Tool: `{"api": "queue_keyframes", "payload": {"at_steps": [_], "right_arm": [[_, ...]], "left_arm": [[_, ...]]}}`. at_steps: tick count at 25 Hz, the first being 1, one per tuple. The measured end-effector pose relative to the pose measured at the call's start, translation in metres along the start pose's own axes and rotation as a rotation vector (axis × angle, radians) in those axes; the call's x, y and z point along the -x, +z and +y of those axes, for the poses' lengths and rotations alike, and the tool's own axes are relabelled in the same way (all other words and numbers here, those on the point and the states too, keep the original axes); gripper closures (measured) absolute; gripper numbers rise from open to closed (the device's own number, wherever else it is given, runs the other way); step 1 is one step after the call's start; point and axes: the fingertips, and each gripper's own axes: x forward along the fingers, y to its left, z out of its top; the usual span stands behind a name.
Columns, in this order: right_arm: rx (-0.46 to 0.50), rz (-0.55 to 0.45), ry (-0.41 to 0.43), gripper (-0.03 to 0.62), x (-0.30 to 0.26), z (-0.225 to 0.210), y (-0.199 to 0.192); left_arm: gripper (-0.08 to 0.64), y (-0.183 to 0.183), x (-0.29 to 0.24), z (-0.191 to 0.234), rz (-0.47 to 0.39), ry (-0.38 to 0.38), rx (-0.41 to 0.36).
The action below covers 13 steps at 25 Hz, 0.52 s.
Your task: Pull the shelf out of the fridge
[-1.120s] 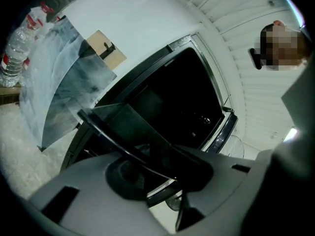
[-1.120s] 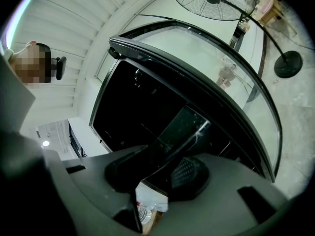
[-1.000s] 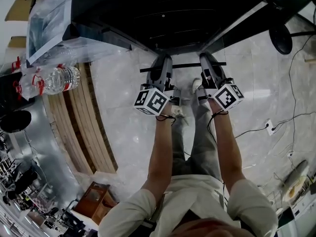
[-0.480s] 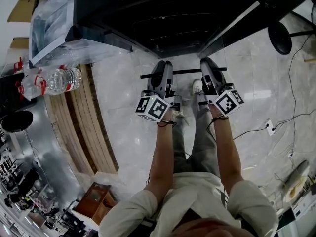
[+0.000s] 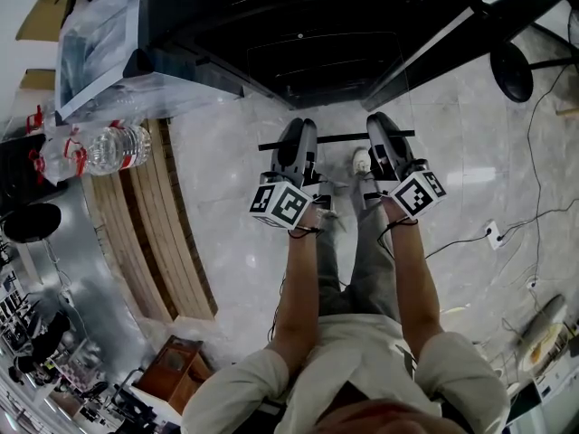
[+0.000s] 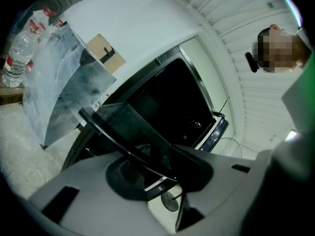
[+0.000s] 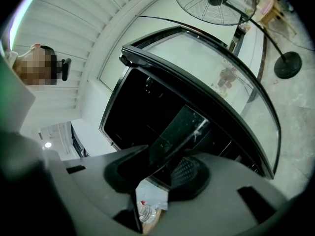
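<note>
The fridge [image 5: 317, 25] stands open and dark at the top of the head view. A glass shelf with a black front bar [image 5: 336, 138] sticks out of it over the floor. My left gripper [image 5: 295, 141] is shut on the bar near its left end. My right gripper [image 5: 384, 136] is shut on it near the right end. In the left gripper view the shelf's dark edge [image 6: 118, 140] runs slantwise between the closed jaws of the left gripper [image 6: 157, 168]. In the right gripper view the glass pane [image 7: 183, 131] is pinched by the right gripper [image 7: 160, 173].
Water bottles [image 5: 109, 147] and a plastic-wrapped block [image 5: 90, 34] lie at the left, beside wooden slats [image 5: 154, 233]. The fridge's glass door [image 7: 211, 73] hangs open on the right. A standing fan's base [image 5: 514, 70] and cables [image 5: 488, 233] are on the tiled floor at the right.
Both grippers have drawn back toward the person with the shelf bar in them, so the shelf sits further out of the fridge.
</note>
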Motion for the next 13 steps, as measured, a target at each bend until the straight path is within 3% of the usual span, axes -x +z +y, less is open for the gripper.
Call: {"api": "queue_keyframes", "payload": {"at_steps": [13], "right_arm": [[0.004,0.001,-0.010,0.487,0.0029,0.0070,0.0010]], "left_arm": [[0.431,0.0050,0.0041,-0.0041,0.003,-0.003,0.003]]}}
